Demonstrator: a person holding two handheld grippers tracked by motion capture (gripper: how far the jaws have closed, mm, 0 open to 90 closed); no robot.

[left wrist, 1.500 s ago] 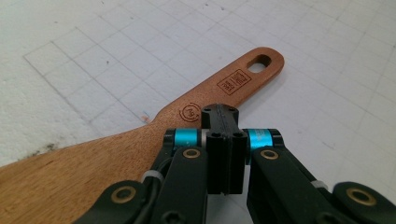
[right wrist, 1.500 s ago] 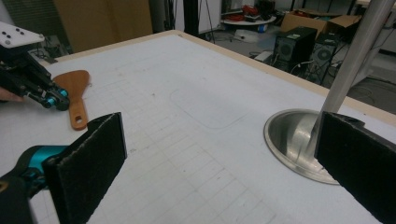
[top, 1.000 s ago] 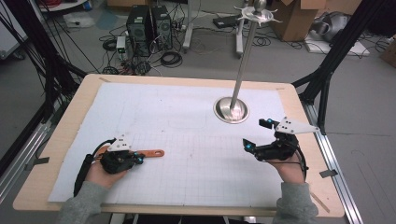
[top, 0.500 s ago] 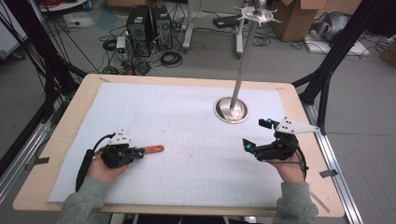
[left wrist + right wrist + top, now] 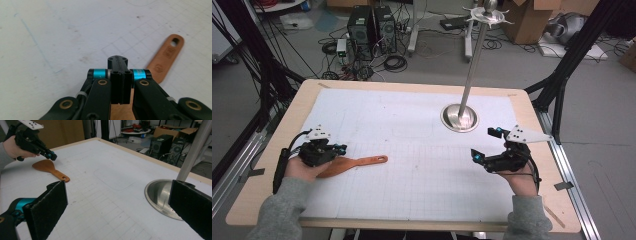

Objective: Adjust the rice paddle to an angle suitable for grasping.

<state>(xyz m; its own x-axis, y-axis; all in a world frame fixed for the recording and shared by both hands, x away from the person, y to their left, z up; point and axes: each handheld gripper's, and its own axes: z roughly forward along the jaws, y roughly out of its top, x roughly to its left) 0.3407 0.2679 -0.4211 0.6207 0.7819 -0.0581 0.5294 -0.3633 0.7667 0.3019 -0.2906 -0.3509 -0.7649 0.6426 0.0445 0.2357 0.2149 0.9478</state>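
A flat wooden spatula (image 5: pixel 354 164) lies on the white gridded sheet (image 5: pixel 412 150) near the counter's (image 5: pixel 282 185) left edge, toward the front; it is orange-brown and smooth, with a rounded blade and a slim handle ending in a punched hole that points toward the counter's middle. The left gripper (image 5: pixel 343 149) hovers just over the blade end, its black fingers (image 5: pixel 117 75) pressed together with nothing between them, blue bands at their roots; the spatula rests free on the sheet. The right gripper (image 5: pixel 484 144) sits near the right edge, its fingers (image 5: pixel 48 205) spread wide and empty, their pads a coarse, dark, gritty foam. Just behind it stands a polished steel stand (image 5: pixel 459 118), a round dished base carrying a tall thin pole.
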